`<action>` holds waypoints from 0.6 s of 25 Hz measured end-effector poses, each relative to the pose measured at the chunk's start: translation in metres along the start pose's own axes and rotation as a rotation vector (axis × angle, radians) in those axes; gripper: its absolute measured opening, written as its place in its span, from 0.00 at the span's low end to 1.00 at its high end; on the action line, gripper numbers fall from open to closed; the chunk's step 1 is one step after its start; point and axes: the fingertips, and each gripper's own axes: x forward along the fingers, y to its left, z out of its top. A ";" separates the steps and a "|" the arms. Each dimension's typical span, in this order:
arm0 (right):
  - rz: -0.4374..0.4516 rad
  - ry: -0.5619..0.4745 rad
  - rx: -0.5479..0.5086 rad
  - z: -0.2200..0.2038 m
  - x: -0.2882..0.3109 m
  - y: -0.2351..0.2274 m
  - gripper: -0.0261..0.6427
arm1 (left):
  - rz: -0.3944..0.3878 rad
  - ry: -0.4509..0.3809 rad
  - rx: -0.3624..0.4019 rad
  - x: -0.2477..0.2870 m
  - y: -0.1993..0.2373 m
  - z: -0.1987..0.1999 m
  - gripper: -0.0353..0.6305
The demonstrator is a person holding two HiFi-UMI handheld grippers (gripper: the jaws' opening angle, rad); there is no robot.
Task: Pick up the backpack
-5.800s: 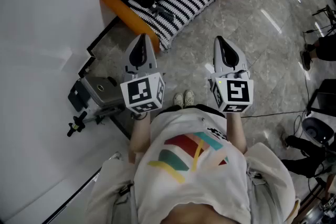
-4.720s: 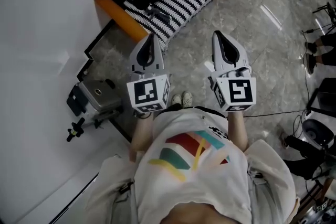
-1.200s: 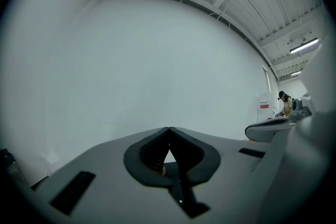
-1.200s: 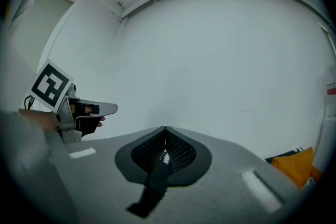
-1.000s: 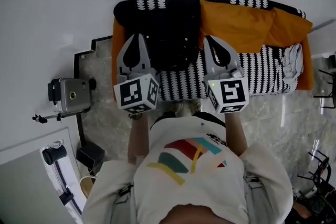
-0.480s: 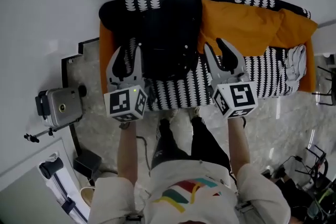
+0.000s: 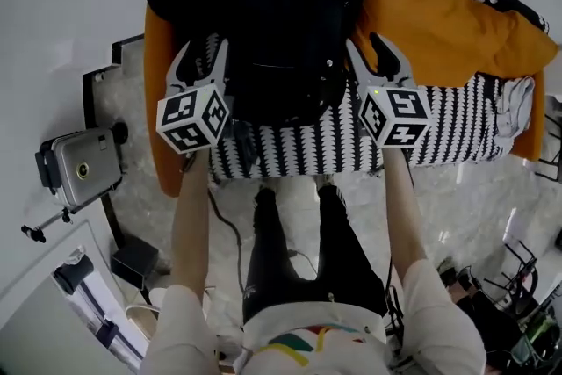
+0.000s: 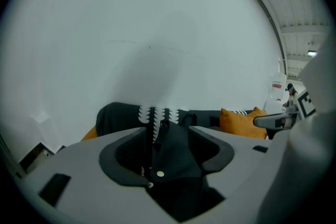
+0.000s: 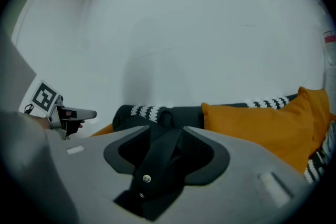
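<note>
Backpack point(image 7: 281, 39) lies black on the striped sofa point(image 7: 299, 149) by the wall in the head view, with the left gripper point(image 7: 202, 59) and right gripper point(image 7: 373, 57) flanking it. In the left gripper view the jaws are opening wide, a riveted black flap point(image 8: 170, 157) between them unpinched; closing on loose cloth alone could let the bag slip. The right gripper view shows jaws likewise opening round a strap point(image 9: 160, 152); uneven lifting might tip the load.

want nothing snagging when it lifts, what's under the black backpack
The backpack lies on a black-and-white patterned cover spread over an orange couch. The patch of cover directly beneath the bag is hidden, so anything tucked there cannot be seen.
</note>
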 end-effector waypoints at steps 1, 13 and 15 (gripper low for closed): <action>-0.011 0.028 0.008 -0.012 0.014 -0.004 0.32 | 0.002 0.016 -0.008 0.011 0.008 -0.007 0.41; -0.144 0.275 -0.023 -0.082 0.086 -0.053 0.29 | 0.005 0.267 0.075 0.097 0.059 -0.057 0.35; -0.122 0.292 0.015 -0.086 0.089 -0.055 0.29 | -0.024 0.279 0.067 0.105 0.057 -0.058 0.35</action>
